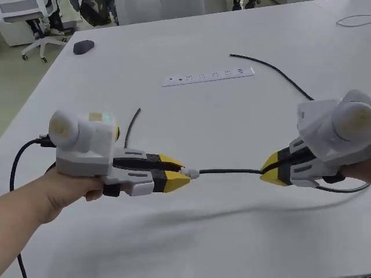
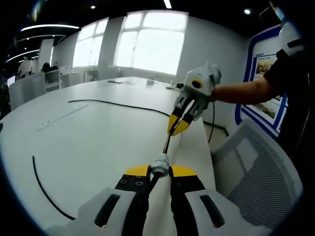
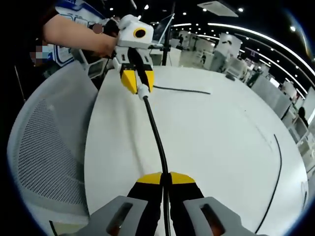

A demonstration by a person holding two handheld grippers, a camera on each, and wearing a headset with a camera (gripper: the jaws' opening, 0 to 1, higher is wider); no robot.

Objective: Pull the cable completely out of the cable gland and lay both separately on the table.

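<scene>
The cable [image 1: 229, 171] is not out of the cable gland [image 1: 190, 172] yet.

The little white cable gland is pinched tight in the left gripper [image 1: 184, 174], just above the table [image 1: 203, 116]. The black cable comes straight out of it and runs sideways to the right gripper [image 1: 264, 172], which is squeezed on it. The cable makes one straight line between them, so I think pulling the two apart along that line should slide it out.

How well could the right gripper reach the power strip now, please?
Probably not freely: the right gripper is shut on the cable, which runs into the cable gland held by the left gripper.
</scene>
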